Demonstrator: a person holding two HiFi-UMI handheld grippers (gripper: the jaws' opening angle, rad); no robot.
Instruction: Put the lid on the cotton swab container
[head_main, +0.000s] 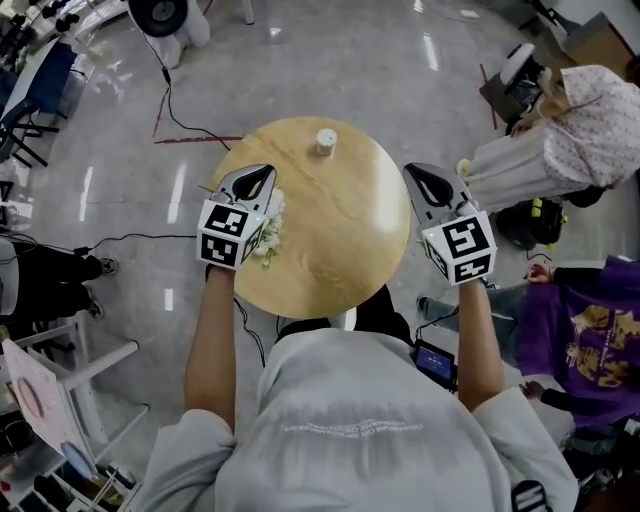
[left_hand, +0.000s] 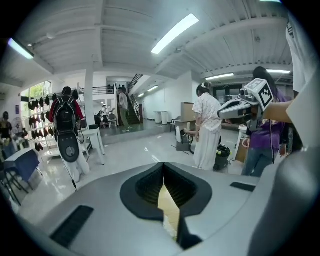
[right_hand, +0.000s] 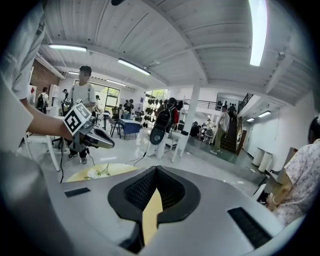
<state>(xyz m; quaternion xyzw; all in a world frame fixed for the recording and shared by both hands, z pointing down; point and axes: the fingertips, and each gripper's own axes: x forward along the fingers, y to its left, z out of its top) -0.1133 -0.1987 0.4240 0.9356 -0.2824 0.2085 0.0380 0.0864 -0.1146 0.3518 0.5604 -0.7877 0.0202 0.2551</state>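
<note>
A small pale cylindrical container stands near the far edge of the round wooden table; I cannot tell whether a lid is on it. My left gripper hovers over the table's left side, jaws shut and empty. In the left gripper view its jaws meet at the tip, with only a strip of tabletop showing behind them. My right gripper hangs at the table's right edge, its jaws likewise shut with nothing held. Both grippers are well short of the container.
A bunch of white flowers with green stems lies on the table under the left gripper. A person in a white dress and one in purple are at the right. Cables run over the floor at the left.
</note>
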